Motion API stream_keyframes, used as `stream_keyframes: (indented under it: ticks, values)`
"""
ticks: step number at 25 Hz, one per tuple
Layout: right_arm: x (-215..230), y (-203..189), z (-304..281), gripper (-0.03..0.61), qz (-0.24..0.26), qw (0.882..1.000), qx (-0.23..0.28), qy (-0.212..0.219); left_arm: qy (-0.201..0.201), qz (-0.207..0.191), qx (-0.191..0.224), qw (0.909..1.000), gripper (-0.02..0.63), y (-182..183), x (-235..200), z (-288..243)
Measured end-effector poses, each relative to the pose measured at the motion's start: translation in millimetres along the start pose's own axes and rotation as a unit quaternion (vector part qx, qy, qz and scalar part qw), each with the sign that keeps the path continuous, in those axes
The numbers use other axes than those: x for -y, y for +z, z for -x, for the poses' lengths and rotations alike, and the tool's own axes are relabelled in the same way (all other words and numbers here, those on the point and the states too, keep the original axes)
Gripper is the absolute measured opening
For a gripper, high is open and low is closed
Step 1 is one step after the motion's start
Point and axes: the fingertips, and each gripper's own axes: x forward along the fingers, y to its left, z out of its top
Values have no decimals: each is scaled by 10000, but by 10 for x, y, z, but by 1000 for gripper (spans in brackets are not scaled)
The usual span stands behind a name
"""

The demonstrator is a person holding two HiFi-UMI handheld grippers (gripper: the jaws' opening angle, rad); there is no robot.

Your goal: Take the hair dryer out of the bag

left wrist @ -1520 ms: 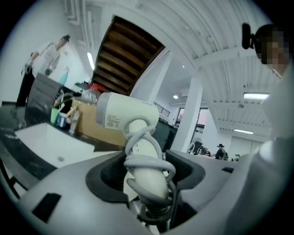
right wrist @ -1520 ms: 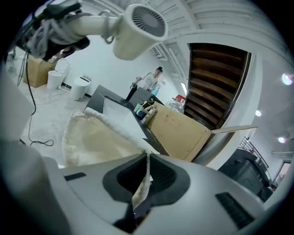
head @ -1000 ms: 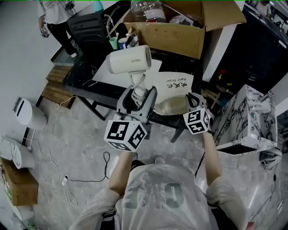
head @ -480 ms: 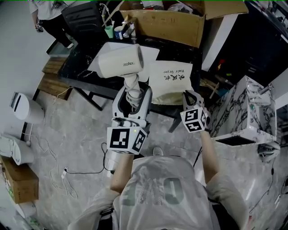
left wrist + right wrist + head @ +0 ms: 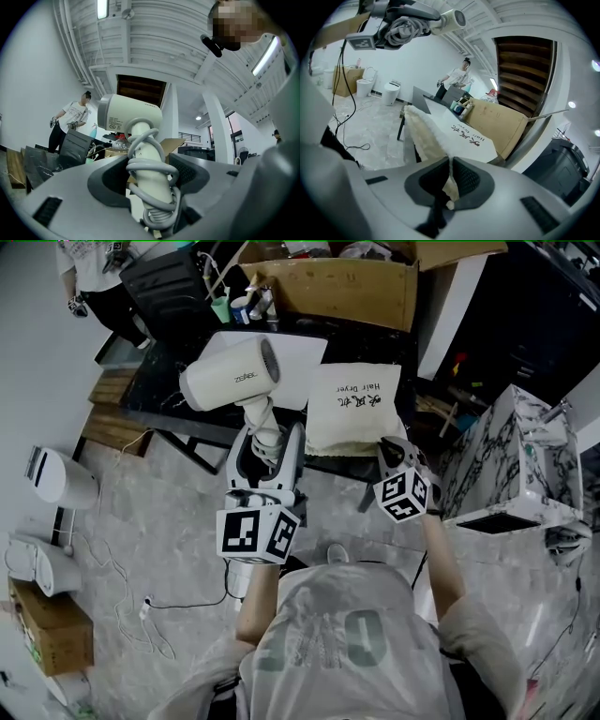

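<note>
A cream hair dryer [image 5: 230,381] with its grey cord wound round the handle is held up over the black table [image 5: 159,390], clear of the bag. My left gripper [image 5: 267,442] is shut on that handle, and the left gripper view shows the hair dryer [image 5: 131,115] standing up from between the left gripper's [image 5: 150,176] jaws. The cream cloth bag [image 5: 352,409] with black lettering lies flat on the table to the right. My right gripper [image 5: 389,448] is shut on the bag's near edge; in the right gripper view the bag [image 5: 454,133] runs away from the right gripper [image 5: 449,180].
An open cardboard box [image 5: 328,287] and cups [image 5: 230,306] stand at the table's back. A marble-patterned cabinet [image 5: 520,465] is on the right. White appliances [image 5: 61,479], cables and a cardboard box [image 5: 42,615] are on the floor at left. A person [image 5: 94,268] stands at far left.
The right gripper has sunk with the bag's edge, and the bag now lies flatter on the table. The hair dryer in the left gripper has shifted a little to the left.
</note>
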Motion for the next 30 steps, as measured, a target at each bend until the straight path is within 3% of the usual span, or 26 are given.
stream_keyframes:
  ticks: [5,11,12,14,18,24,30]
  values:
    - [-143,-77,16,46,469,9987,-171,127,55,74,-88,9999,279,-40,-35,16]
    - [-133,-66,33,49,91,9993,-85,352,42,110,-134,9998,279,-78,-27,-35]
    - [-123,-57,45,59,85,9993,-83,362,52,113,-147,9998,279,-87,-31,-39]
    - [-87,-37,63,157,77,9992,-110,388,68,139,-159,9998,279,-96,-40,-45]
    - [84,93,136,187,214,9990,-65,380,104,147,-144,9997,279,-90,-57,-72]
    - [595,790,447,212,90,9960,886,47,161,68,-43,9998,279,-26,-88,-99]
    - [988,1487,868,212,-367,9767,1991,-709,241,-193,76,9995,279,64,-63,-94]
